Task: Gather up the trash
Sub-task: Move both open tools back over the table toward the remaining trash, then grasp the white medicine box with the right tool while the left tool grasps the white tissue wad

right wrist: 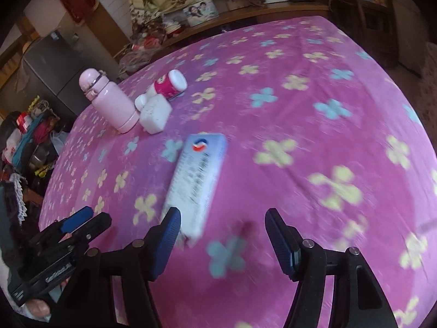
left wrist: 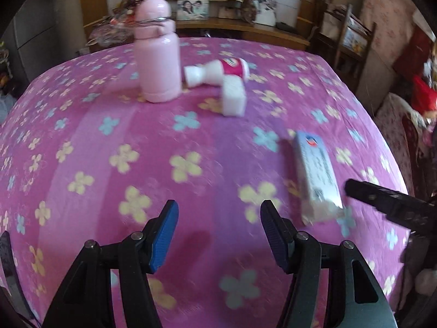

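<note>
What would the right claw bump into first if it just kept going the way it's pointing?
Probably the flowered pink cloth. The right claw is open and empty; the long white box lies just left of its line, by its left finger.

We saw a soft, matt cloth cover [left wrist: 191, 191] with a faintly fuzzy nap over the whole middle of the frame. In the upper left stood a pink bottle [left wrist: 158, 63], glossy and smooth, with a thin band of shiny metal around its neck. Beside it lay a small bottle [left wrist: 218, 72] of smooth white plastic with a glossy label, and a white plastic box [left wrist: 233, 98]. At right lay a carton [left wrist: 318, 175] of smooth printed card. The pads [left wrist: 164, 240] at the bottom looked like ribbed matt blue rubber on black plastic.
</note>
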`<state>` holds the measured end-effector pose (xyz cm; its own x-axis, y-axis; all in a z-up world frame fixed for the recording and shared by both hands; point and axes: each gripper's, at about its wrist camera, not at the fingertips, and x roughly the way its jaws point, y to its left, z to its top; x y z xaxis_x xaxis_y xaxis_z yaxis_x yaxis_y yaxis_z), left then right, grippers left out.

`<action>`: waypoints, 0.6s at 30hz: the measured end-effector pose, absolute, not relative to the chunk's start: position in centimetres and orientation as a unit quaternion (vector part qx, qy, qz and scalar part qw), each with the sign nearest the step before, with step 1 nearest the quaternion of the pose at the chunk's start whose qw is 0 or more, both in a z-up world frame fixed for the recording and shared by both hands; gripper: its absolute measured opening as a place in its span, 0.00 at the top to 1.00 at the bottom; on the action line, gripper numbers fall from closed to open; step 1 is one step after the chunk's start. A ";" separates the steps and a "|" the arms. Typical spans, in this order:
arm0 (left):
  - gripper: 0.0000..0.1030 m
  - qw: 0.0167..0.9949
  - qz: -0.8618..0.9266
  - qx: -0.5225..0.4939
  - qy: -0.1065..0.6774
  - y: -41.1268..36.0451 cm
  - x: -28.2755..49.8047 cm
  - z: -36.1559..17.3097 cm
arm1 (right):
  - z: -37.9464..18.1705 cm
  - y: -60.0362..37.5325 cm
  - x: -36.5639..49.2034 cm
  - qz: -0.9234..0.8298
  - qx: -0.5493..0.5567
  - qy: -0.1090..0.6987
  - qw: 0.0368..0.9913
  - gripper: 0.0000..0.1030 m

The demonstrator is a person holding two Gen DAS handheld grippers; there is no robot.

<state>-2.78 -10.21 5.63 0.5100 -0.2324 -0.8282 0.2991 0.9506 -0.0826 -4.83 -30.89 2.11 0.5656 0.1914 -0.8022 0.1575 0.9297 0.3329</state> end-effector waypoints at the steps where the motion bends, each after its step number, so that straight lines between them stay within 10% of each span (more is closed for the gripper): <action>1: 0.38 0.870 -0.151 0.032 0.469 -9.9 -2.3 5.8 | 2.0 -30.1 -3.7 0.009 0.177 0.466 0.867 0.34; 18: 0.32 0.882 -0.114 -0.014 0.456 -14.6 9.3 4.8 | 1.4 -31.0 -2.2 -0.013 0.094 0.466 0.880 0.48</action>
